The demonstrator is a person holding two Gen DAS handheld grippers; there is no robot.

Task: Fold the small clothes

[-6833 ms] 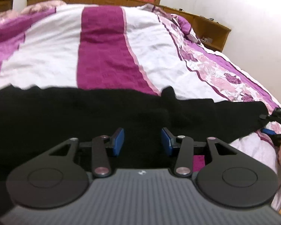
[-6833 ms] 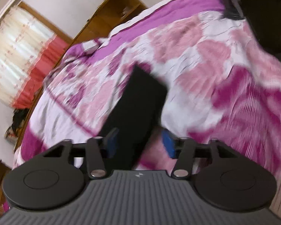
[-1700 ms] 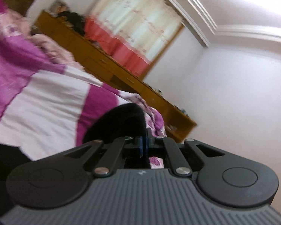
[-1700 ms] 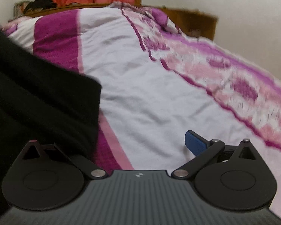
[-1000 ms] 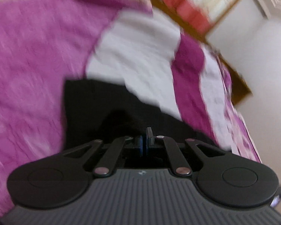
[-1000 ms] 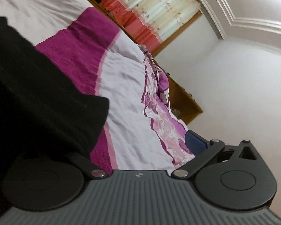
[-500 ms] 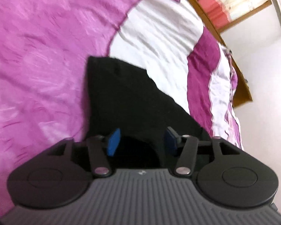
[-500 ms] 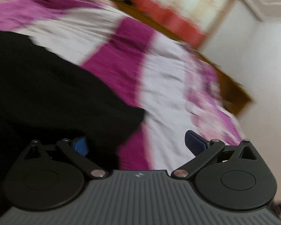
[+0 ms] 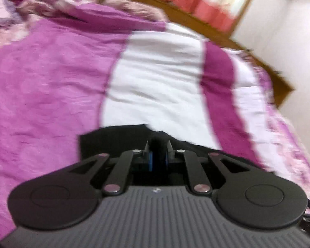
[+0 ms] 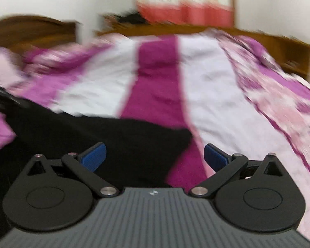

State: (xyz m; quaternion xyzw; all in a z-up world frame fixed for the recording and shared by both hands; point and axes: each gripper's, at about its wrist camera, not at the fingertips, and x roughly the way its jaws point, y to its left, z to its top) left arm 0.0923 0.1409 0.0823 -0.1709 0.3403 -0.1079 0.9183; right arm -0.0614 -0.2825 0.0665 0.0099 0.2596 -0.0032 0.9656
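A black garment [image 9: 113, 138] lies on the pink, white and magenta bedspread [image 9: 155, 78]. My left gripper [image 9: 158, 155] is nearly closed, its blue pads pinching a raised fold of the black cloth at the garment's far edge. In the right wrist view the same garment [image 10: 113, 142] spreads across the lower left. My right gripper [image 10: 153, 155] is wide open and empty, hovering over the garment's right corner, with its blue pads [image 10: 94, 156] apart.
The bedspread [image 10: 216, 103] fills most of both views. A wooden headboard [image 10: 31, 31] and low wooden shelf [image 10: 258, 41] stand behind the bed, under red and white curtains [image 10: 185, 6]. A white wall [image 9: 295, 51] runs along the right side.
My left gripper opened half a second ago and has now closed on a fold of the black garment. My right gripper stayed open and swung over the garment's right corner.
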